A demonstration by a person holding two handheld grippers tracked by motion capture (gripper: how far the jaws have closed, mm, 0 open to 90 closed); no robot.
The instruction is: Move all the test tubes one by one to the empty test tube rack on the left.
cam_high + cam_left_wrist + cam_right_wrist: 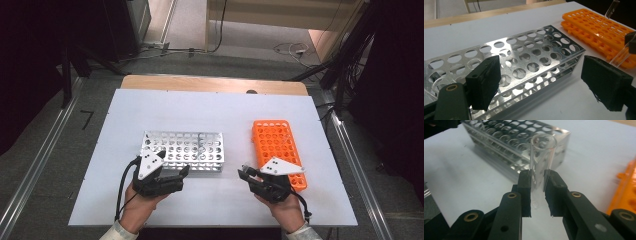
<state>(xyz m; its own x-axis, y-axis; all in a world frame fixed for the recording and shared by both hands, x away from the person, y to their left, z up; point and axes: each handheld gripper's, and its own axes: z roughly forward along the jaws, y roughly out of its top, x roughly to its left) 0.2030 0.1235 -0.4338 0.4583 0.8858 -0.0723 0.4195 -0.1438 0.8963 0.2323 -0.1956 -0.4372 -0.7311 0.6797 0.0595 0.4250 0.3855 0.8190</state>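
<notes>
Glass test tube [541, 157] sat clamped in right gripper [537, 192], long axis running away along the jaws, open mouth pointing toward metal rack [516, 142] ahead. Slim grip: tube could slip or crack if squeezed. Left gripper [544, 82] stood apart, empty, near the rack.
</notes>
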